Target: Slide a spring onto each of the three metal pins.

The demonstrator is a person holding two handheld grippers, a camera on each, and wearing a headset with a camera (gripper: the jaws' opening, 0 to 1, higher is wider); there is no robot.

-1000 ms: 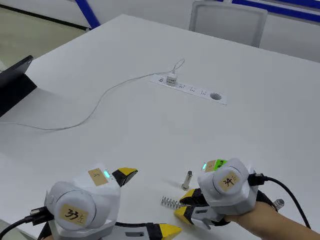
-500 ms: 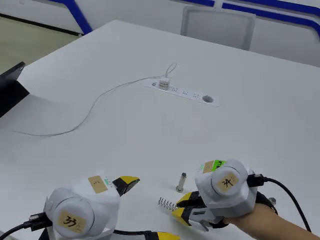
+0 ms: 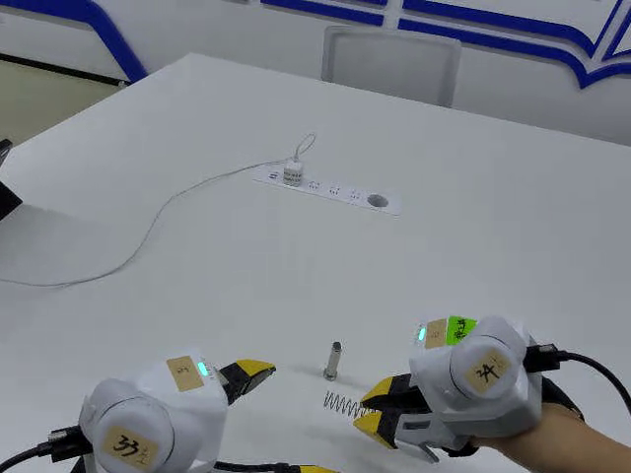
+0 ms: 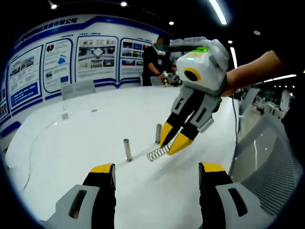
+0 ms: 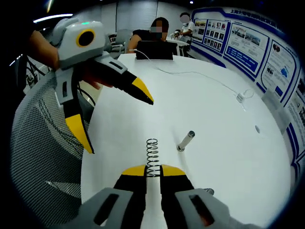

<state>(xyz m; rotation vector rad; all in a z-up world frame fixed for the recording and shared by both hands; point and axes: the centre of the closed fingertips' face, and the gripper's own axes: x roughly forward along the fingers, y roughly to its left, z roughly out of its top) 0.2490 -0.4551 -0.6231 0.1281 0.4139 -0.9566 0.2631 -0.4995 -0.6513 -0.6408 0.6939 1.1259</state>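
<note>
One spring [image 3: 340, 402] pinched by its near end in our right gripper [image 3: 373, 412], jaws closed, free end aimed ahead toward the upright pin [image 3: 333, 360], ready for threading, we reckon; left gripper [image 3: 286, 419] gapes empty alongside.

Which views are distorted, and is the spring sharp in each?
Head view: straight lines, even light, spring small but sharp. Left gripper view: fisheye curves the table, ceiling lights glare, spring clear. Right gripper view: same curving, spring sharp.
</note>
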